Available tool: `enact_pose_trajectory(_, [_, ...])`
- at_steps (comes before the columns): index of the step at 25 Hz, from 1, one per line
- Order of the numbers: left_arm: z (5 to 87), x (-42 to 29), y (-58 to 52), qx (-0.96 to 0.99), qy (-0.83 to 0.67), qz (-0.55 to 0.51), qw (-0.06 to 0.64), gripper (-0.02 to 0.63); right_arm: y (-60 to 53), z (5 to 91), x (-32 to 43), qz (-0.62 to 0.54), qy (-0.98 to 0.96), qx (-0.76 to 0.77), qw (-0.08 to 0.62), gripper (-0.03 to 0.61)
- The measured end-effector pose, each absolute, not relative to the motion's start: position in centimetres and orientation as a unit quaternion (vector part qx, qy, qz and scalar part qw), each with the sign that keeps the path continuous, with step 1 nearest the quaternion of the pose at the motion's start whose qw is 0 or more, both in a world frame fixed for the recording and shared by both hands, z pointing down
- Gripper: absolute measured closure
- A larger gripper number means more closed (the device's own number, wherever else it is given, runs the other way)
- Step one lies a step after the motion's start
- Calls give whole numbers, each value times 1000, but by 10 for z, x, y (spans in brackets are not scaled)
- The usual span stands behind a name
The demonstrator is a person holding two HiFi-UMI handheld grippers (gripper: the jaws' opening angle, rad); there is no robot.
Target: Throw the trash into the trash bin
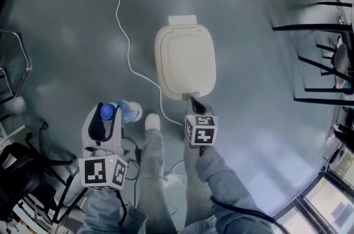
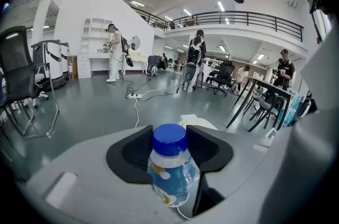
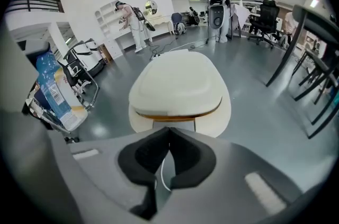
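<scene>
In the left gripper view, the jaws of my left gripper [image 2: 169,144] stand wide apart and pinch a blue-capped plastic bottle [image 2: 170,175] at bottom centre, cap pointing away from the camera. A sliver of the cream trash bin [image 2: 197,122] shows just behind it.

In the right gripper view, the jaws of my right gripper [image 3: 168,133] are pressed together with nothing between them. The bin fills the centre of the frame, its lid [image 3: 177,80] down, with a thin brownish seam along the near edge.

In the head view, the bin sits at centre with its lid shut. The right gripper's tip is at the lid's lower edge. The bottle is at lower left, apart from the bin. A white cable [image 1: 124,34] trails across the floor.

I judge the pickup done. Opening the lid and dropping the bottle in remain.
</scene>
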State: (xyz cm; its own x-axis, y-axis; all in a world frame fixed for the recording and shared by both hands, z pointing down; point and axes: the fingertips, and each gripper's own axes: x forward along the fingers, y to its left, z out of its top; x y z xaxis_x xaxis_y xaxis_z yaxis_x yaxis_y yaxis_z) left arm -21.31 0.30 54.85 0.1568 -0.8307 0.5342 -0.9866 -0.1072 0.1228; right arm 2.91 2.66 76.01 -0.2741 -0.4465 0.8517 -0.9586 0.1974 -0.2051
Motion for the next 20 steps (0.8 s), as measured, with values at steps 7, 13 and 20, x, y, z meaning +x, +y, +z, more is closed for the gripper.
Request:
enact_pose_trajectory(7, [547,-209,1,727,-625,167,228,405,26,760,26,389,-705,493,330,575])
enact_pose_trajectory(13, [545,-208,3,729,-625,169,224,405,23,754,25,385,-710,491,326,575])
enact_pose_trajectory(20, [537,-203,3,730,-625,169,218,405,16,734,25,387,-718,500,290,575])
